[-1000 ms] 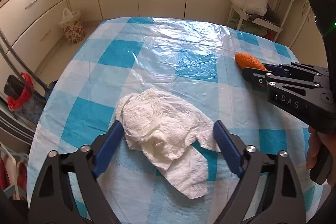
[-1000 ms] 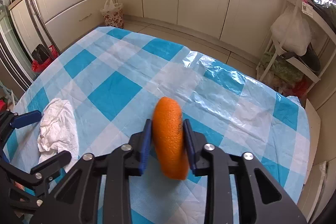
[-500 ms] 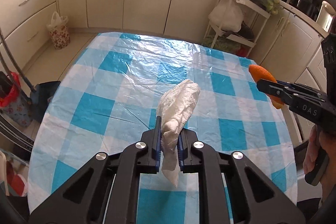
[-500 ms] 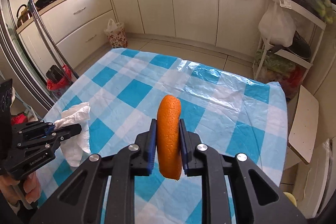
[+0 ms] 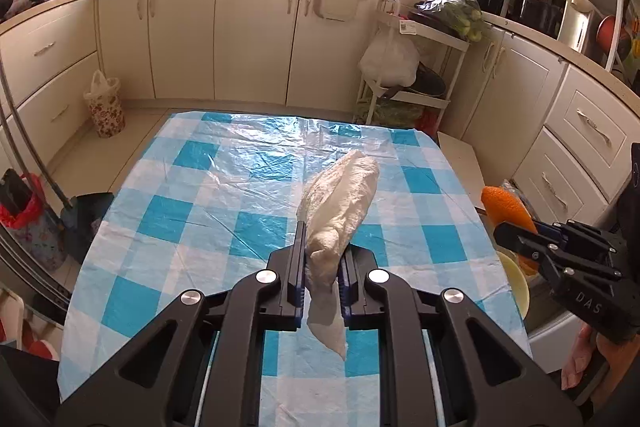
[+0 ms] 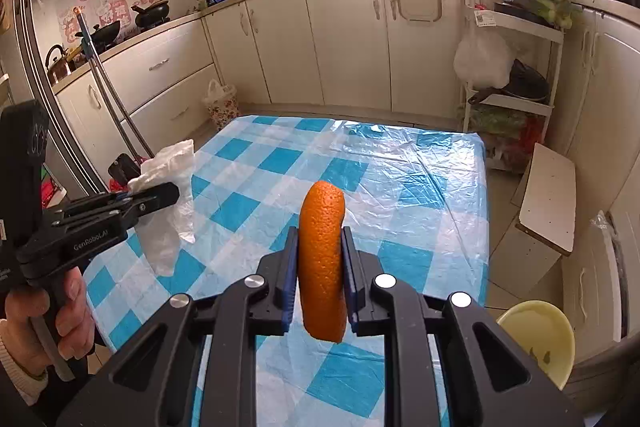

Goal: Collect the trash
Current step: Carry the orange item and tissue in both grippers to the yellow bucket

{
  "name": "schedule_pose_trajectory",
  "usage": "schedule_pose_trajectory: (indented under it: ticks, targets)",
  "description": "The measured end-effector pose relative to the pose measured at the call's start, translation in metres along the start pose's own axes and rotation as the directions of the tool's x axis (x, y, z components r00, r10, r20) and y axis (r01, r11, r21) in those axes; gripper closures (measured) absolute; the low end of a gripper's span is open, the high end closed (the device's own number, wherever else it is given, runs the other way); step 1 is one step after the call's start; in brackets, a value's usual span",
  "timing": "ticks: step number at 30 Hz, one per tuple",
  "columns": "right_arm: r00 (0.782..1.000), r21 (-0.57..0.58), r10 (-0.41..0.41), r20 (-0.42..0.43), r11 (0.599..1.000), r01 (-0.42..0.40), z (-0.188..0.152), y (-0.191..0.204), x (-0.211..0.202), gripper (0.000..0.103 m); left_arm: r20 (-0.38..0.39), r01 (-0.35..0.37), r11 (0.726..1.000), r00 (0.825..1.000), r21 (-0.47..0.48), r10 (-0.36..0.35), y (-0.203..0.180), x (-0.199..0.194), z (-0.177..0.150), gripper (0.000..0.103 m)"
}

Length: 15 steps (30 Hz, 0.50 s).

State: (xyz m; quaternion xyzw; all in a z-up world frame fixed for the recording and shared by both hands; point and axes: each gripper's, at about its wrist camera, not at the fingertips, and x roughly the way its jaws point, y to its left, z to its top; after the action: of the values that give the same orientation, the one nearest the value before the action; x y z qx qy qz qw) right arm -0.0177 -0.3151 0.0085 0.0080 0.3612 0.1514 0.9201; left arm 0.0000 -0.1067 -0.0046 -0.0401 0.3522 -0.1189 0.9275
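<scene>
Both tools grip trash above the table (image 5: 168, 227): left tool (image 5: 322, 259) a tissue (image 5: 340, 203), right tool (image 6: 320, 267) orange peel (image 6: 322, 259).

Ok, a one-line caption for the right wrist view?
Right gripper clamps orange peel above checked tablecloth; left gripper holds crumpled paper towel.

You've got two grippers, one crumpled paper towel (image 5: 340, 211), one orange peel (image 6: 322, 259), one yellow bowl (image 6: 538, 331) off the table's (image 5: 180, 187) right edge.
</scene>
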Motion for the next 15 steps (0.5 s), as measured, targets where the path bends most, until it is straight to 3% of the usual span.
schedule_pose_trajectory:
  ticks: [6,15]
  targets:
    - [0.999,-0.013,-0.036,0.027,0.999,0.036,-0.005,-0.007,-0.005,0.082,0.013,0.001,0.999,1.000,0.036,-0.001,-0.022,-0.009,-0.001,0.090]
    - [0.995,0.083,-0.072,0.062,0.994,0.067,-0.013,-0.041,-0.021,0.081,0.006,0.014,0.996,1.000,0.085,-0.015,-0.051,-0.005,-0.004,0.090]
